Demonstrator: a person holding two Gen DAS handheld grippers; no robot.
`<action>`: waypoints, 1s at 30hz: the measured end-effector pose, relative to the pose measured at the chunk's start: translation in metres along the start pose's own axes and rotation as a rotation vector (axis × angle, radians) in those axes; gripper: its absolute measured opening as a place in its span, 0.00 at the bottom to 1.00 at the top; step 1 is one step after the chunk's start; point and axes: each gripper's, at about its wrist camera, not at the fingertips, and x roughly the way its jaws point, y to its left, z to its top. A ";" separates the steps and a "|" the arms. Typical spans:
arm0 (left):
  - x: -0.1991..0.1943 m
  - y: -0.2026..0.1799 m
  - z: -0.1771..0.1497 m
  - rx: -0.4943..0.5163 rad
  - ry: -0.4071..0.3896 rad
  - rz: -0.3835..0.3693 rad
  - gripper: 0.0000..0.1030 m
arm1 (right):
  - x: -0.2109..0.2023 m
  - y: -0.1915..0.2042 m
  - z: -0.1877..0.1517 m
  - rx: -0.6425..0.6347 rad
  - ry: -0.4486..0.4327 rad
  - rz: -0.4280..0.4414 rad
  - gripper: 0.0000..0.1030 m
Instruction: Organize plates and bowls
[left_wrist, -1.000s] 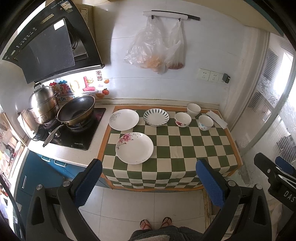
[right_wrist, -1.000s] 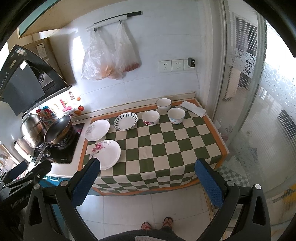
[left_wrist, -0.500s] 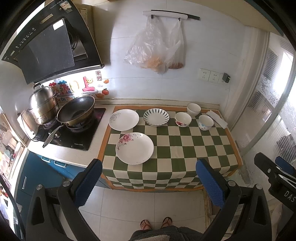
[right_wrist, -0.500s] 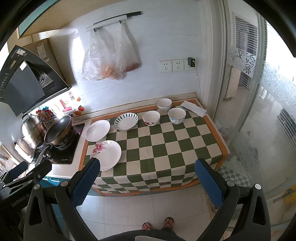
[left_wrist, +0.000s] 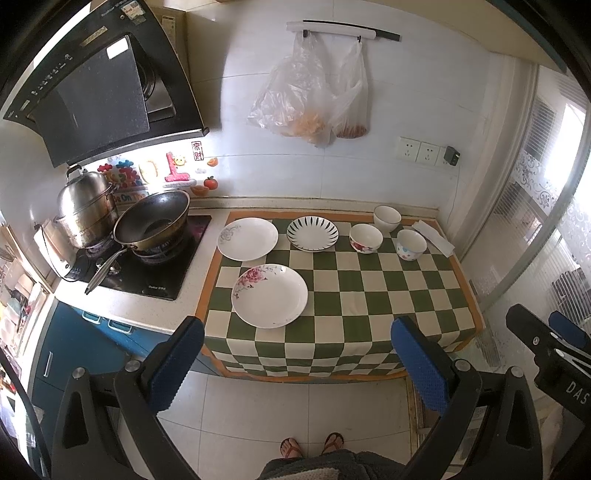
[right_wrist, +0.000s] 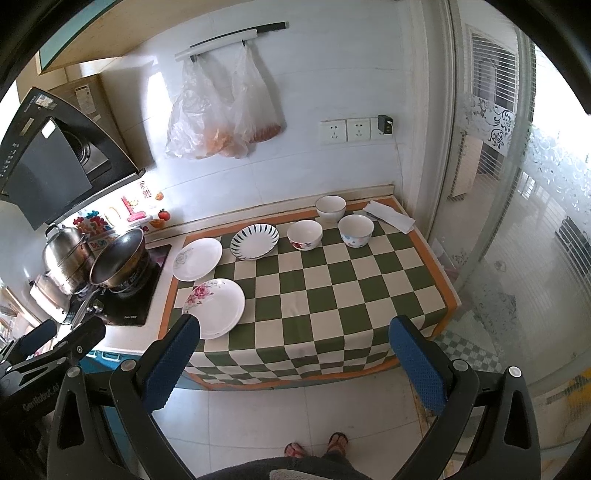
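While both tools gape wide and empty, the rose plate (right_wrist: 216, 308) hides partly behind one blue pad (right_wrist: 171, 365).

Both wrist cameras look from high above the floor, forward and down at the green-and-cream checkered cloth counter (left_wrist: 354, 280) (right_wrist: 332, 280), well back from its front edge. The left view stands nearer the counter's left end, facing it almost squarely. The right view stands off its right end, angled leftward. Both share the whole counter, the black wok (left_wrist: 151, 221) (right_wrist: 118, 258) left of it, and the white tiled wall (left_wrist: 280, 173) (right_wrist: 303, 170) behind.
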 end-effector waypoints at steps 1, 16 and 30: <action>0.000 0.000 0.000 -0.001 0.000 0.000 1.00 | 0.000 0.002 0.000 0.000 -0.001 0.000 1.00; 0.011 0.011 -0.002 -0.012 0.004 0.003 1.00 | 0.011 0.012 -0.001 0.018 0.018 0.007 1.00; 0.178 0.085 -0.006 -0.042 0.169 0.113 1.00 | 0.171 0.058 -0.021 -0.065 0.177 0.115 1.00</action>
